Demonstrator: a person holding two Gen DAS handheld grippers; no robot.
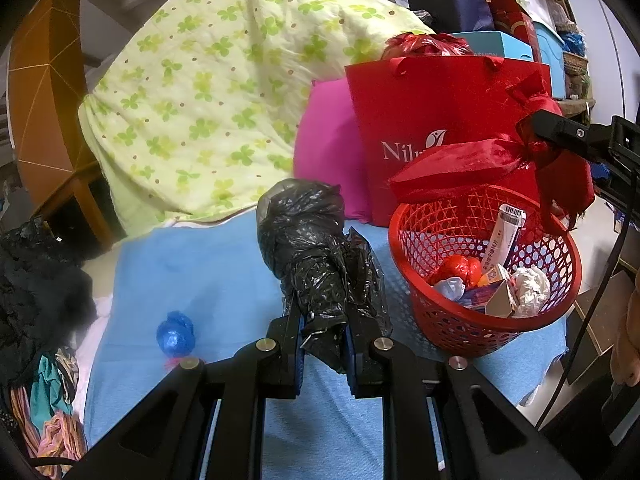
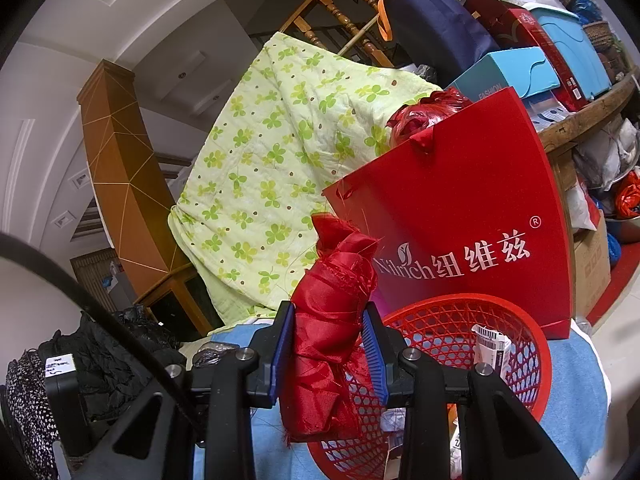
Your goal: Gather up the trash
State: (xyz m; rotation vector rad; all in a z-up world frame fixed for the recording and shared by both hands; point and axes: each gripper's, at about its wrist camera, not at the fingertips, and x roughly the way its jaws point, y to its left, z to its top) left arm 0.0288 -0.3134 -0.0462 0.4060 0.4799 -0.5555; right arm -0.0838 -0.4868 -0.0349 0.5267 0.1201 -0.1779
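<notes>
My left gripper (image 1: 323, 322) is shut on a crumpled black plastic bag (image 1: 308, 248), held over the blue cloth (image 1: 208, 272) just left of the red mesh basket (image 1: 440, 320). The basket holds several pieces of trash: a white tube, an orange wad, crumpled paper. My right gripper (image 2: 328, 324) is shut on a red fabric scrap (image 2: 332, 320) above the basket's left rim (image 2: 532, 344). In the left wrist view the right gripper (image 1: 536, 130) holds the red fabric (image 1: 472, 164) over the basket. A small blue plastic wad (image 1: 175, 332) lies on the cloth at left.
A red paper gift bag (image 1: 420, 112) stands right behind the basket, with a pink cushion (image 1: 328, 160) and a green clover quilt (image 1: 200, 92) beside it. Dark clothes (image 1: 36, 280) are piled at left. Boxes (image 2: 516, 68) are stacked at back right.
</notes>
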